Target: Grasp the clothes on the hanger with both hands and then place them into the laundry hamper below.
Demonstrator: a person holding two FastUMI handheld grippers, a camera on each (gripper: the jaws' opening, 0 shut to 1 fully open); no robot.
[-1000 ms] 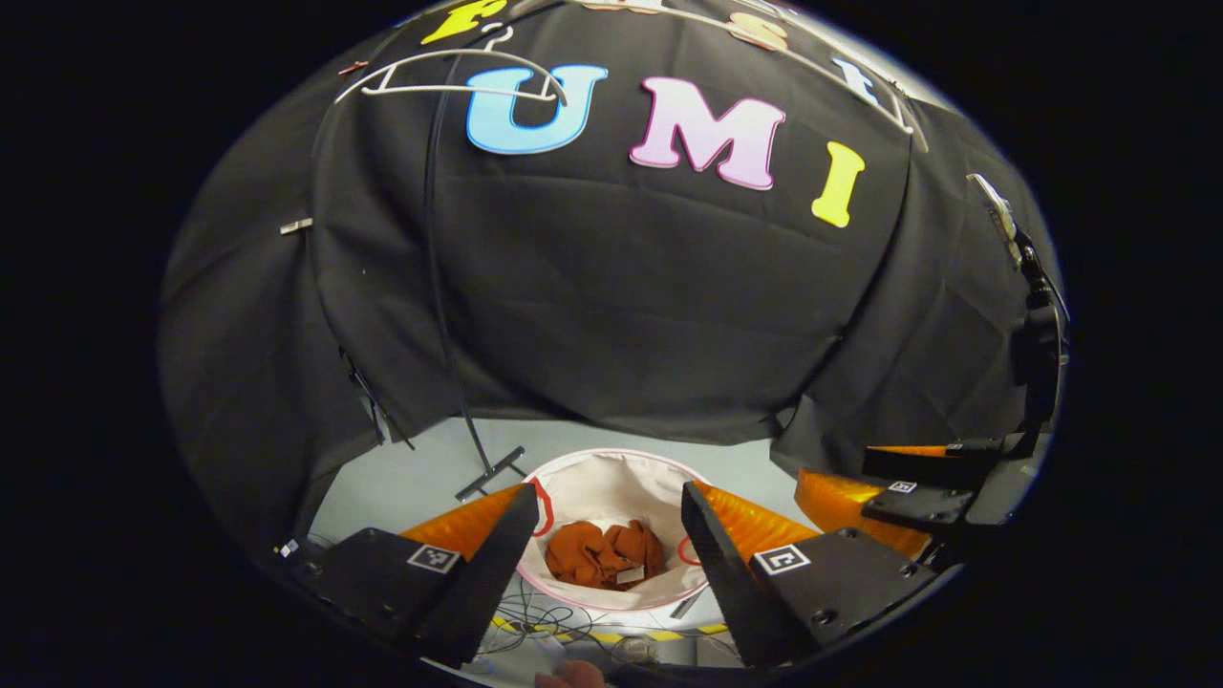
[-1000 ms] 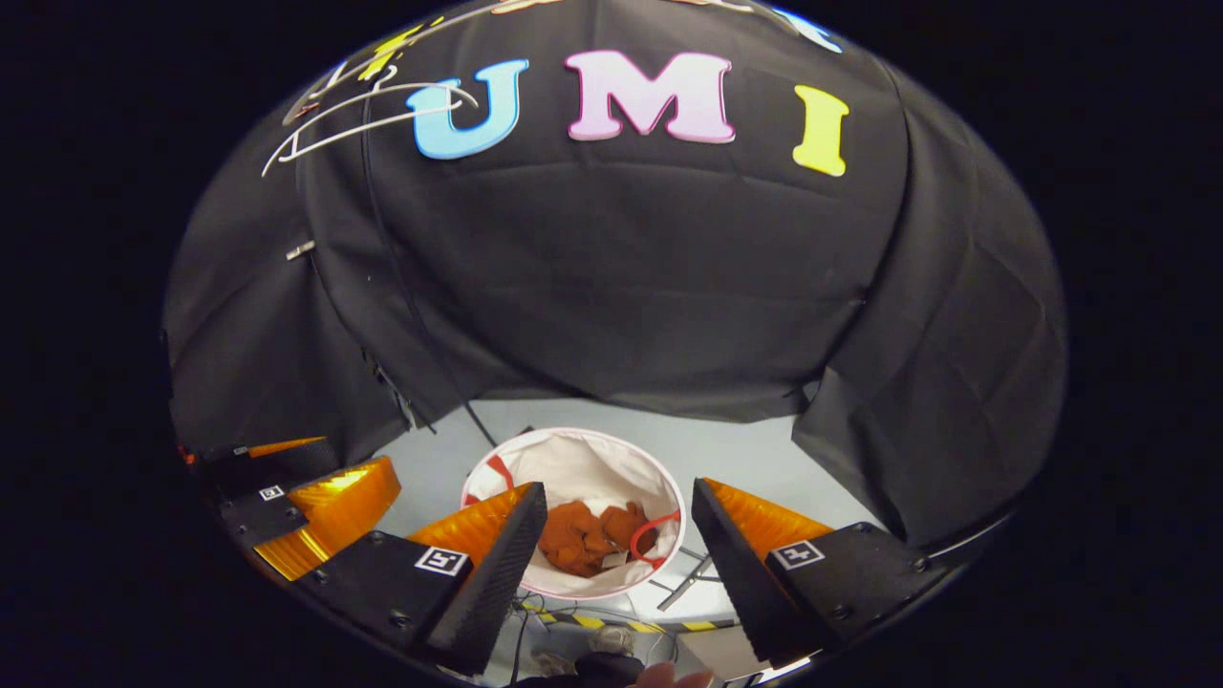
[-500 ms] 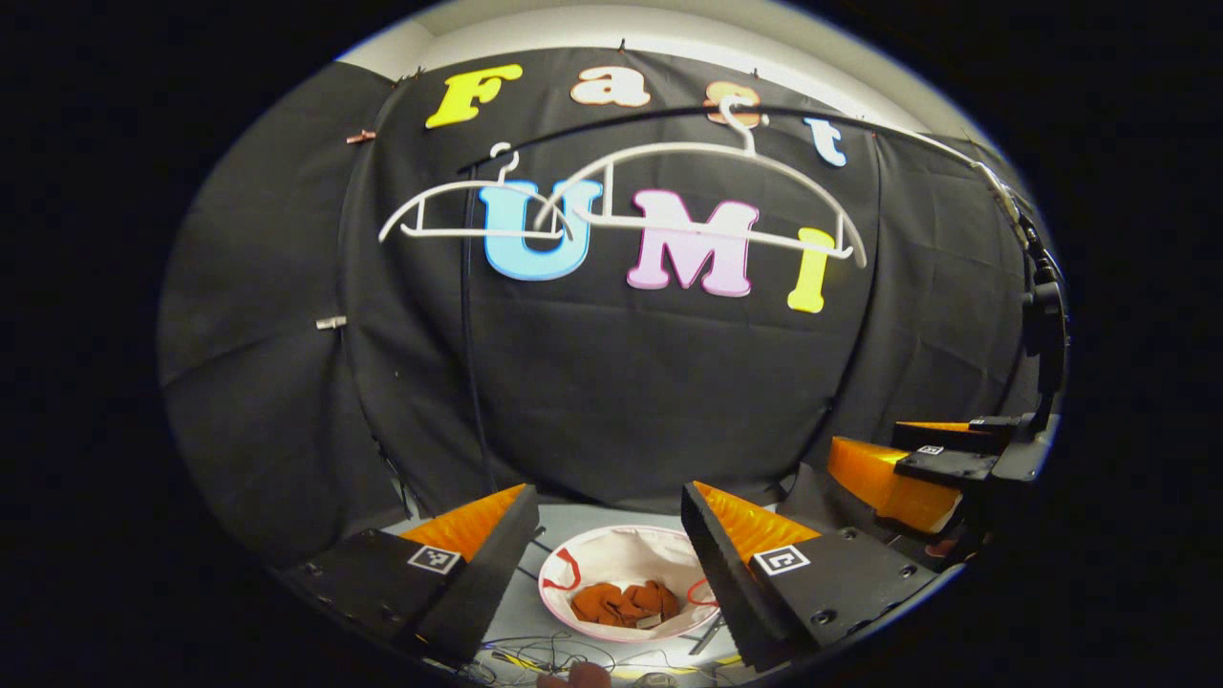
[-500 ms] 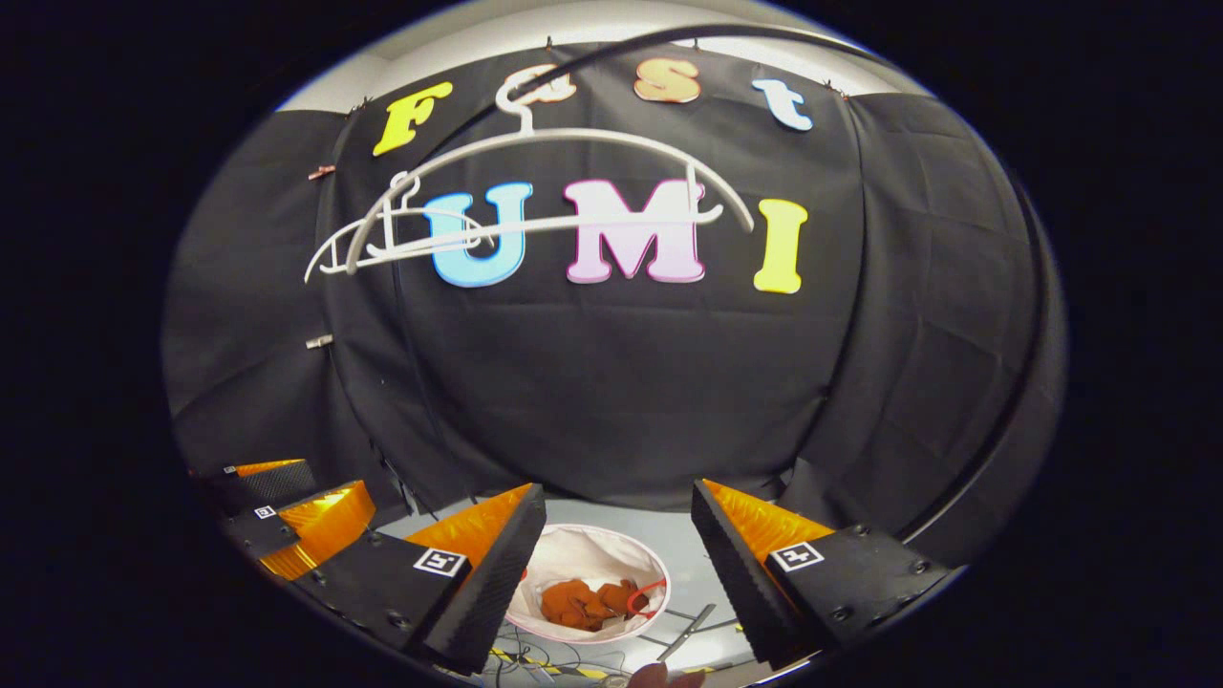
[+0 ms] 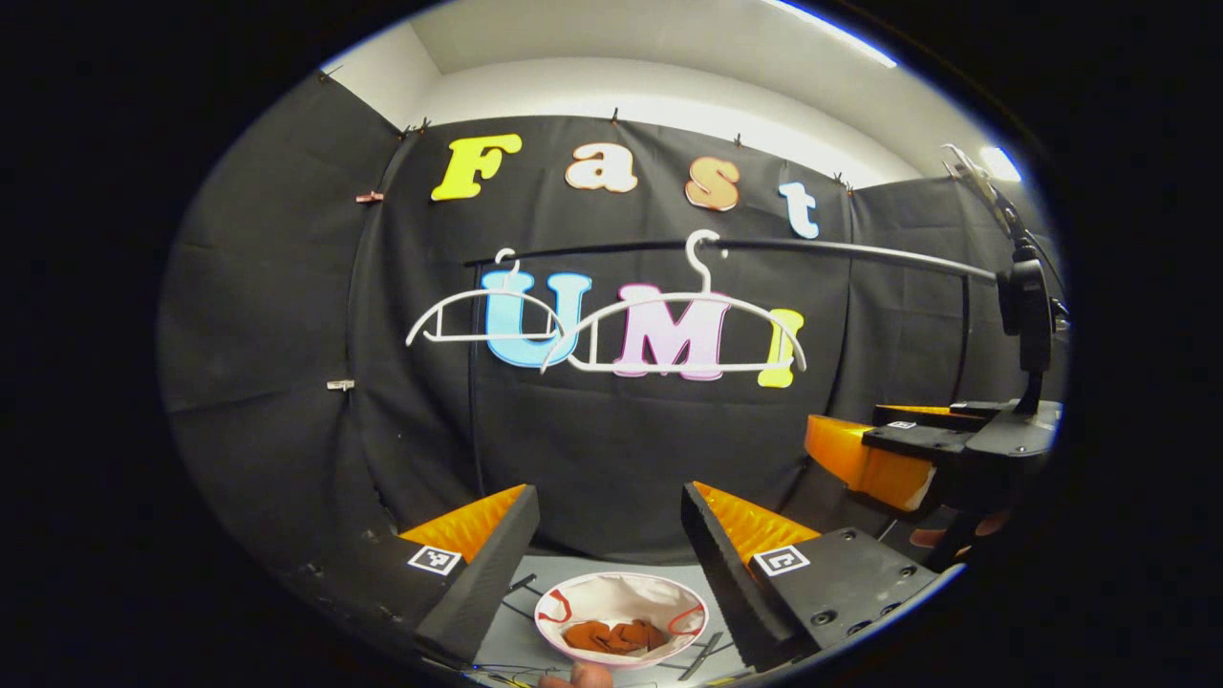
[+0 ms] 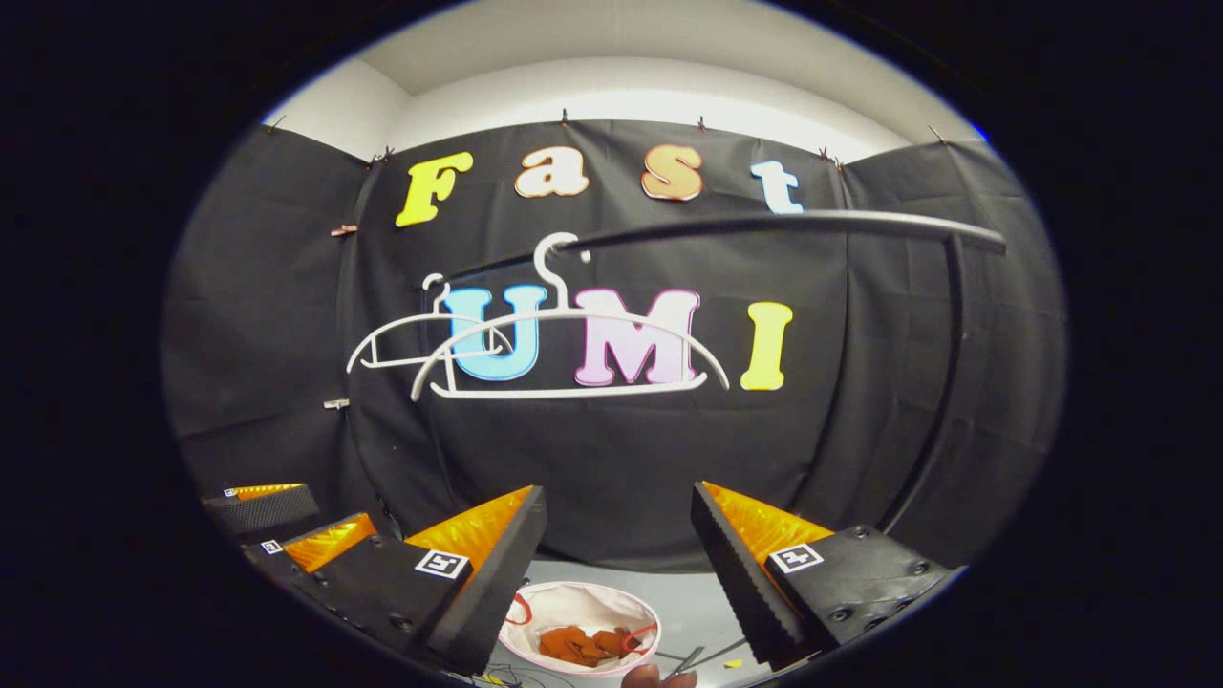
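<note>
- Rust-orange clothes (image 5: 613,635) lie crumpled in the bottom of the laundry hamper (image 5: 621,594), a round white hamper with red handles that stands on the grey floor (image 5: 516,631) below the rail; in the right gripper view the same clothes (image 6: 578,644) sit inside the hamper (image 6: 573,607).
- Two white hangers hang bare on the dark rail (image 5: 841,250): the near hanger (image 5: 675,330) in front, and the far hanger (image 5: 482,315) to its left, overlapping it at one end.
- In the right gripper view the near hanger (image 6: 568,349) and far hanger (image 6: 420,339) hang from the rail (image 6: 764,225) the same way.
- The left gripper (image 5: 610,554) is held above the hamper with its fingers wide apart and nothing between them.
- The right gripper (image 6: 619,559) likewise stands open and empty, with the hamper low between its fingers.
- The right gripper also shows at the right edge of the left gripper view (image 5: 917,449), and the left gripper at the lower left of the right gripper view (image 6: 287,535).
- A fingertip (image 5: 573,677) of the person shows at the bottom edge.
</note>
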